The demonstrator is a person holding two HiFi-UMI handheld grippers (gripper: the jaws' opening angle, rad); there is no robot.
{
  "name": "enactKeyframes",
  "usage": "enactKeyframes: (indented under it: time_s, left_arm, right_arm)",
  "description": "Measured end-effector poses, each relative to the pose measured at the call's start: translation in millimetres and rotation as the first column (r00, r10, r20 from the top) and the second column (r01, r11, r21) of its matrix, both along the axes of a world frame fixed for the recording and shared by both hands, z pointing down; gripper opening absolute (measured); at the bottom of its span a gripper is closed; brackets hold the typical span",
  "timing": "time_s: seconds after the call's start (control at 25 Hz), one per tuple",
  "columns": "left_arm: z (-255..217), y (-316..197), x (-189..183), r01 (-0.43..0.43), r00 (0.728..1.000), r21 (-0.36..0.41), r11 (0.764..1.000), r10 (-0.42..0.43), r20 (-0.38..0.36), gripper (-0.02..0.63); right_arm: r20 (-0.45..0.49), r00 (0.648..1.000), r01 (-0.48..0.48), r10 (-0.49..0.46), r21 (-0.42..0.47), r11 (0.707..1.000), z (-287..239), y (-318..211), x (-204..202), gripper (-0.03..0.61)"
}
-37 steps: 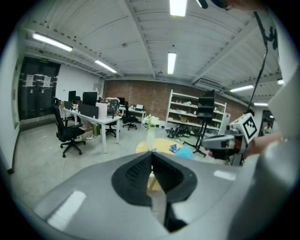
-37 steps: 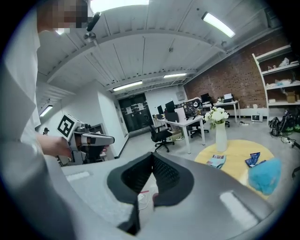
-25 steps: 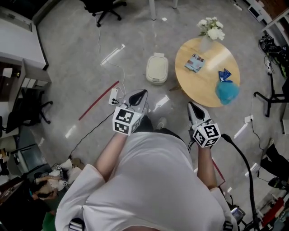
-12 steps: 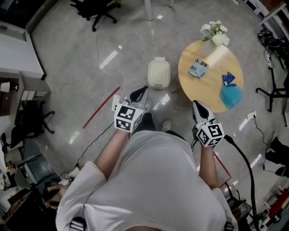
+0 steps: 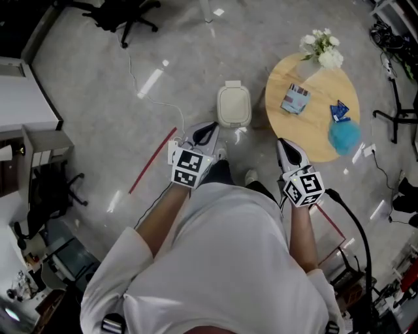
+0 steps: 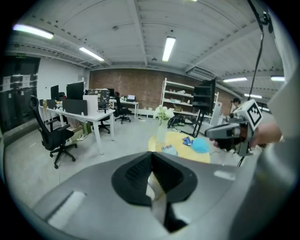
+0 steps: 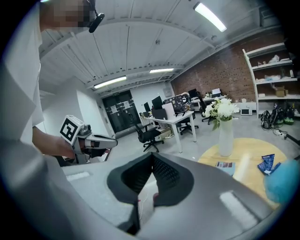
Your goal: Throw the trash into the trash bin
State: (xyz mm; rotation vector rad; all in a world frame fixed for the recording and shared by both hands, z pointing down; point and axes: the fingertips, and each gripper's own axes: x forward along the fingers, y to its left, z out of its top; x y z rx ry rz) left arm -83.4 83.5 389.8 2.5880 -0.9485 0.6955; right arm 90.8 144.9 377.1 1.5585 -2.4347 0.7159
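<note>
Left hand-held gripper [image 5: 208, 131] and right hand-held gripper [image 5: 287, 148] are both pressed together, empty, above the floor. Trash, a packet [image 5: 296, 98] and wrapper [image 5: 339, 111], lies on the table [image 5: 315, 117]; bin [image 5: 234, 104] stands just beside it.

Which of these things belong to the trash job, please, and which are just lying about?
Job: trash bin; pale blue packet, dark blue wrapper and turquoise lump, likely the trash, on the round table; left tongs and right tongs, both shut and empty.
Lying about: vase of flowers; white cable; red floor strip; office chair.
</note>
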Motion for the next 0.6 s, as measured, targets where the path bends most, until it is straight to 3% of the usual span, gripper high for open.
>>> enactKeyframes:
  time_s: [0.6]
  left_arm:
    - [71.7, -34.9, -11.3, -0.154, 0.988, -0.129, 0.98, 0.156, 0.009, 0.003]
  right_arm:
    - [-0.035, 0.992, -0.121, 0.118, -0.1, 0.988, 44.5, -44.3, -33.5, 0.002]
